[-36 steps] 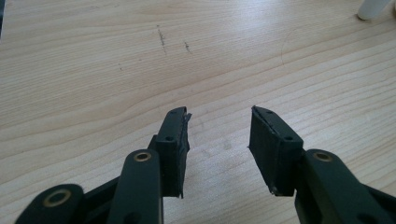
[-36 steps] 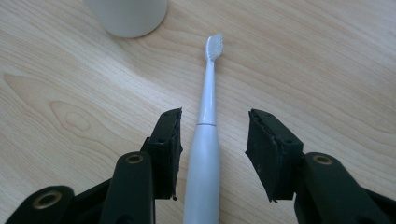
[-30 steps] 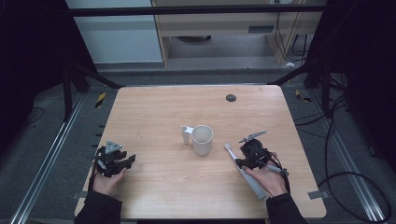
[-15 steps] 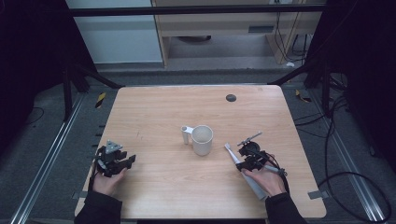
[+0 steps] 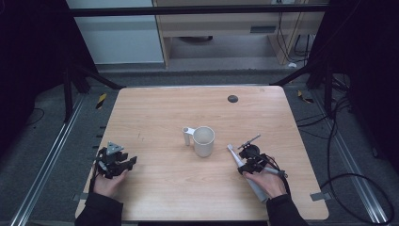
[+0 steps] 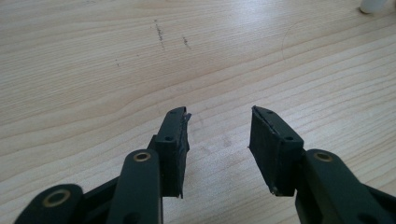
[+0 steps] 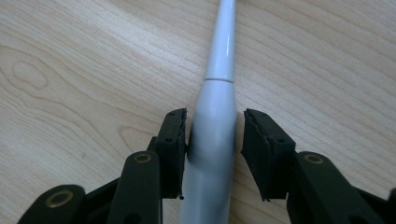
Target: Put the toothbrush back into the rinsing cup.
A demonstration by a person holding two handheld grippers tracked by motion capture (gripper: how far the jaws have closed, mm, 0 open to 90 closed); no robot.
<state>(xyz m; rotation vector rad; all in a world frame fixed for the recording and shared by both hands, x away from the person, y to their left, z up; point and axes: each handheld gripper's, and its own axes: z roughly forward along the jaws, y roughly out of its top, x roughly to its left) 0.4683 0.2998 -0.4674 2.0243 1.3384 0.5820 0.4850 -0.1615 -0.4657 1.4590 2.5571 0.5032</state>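
A white electric toothbrush (image 7: 215,126) lies flat on my worktop (image 5: 160,117), its slim neck pointing toward a white mug (image 5: 203,141) and its thick handle between my right jaws. The mug stands upright mid-worktop, handle to its left, mouth open.

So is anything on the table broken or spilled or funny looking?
Nothing broken or spilled. The white mug stands upright, and the electric toothbrush lies flat between the right gripper's jaws. The table just has small dark scuffs.
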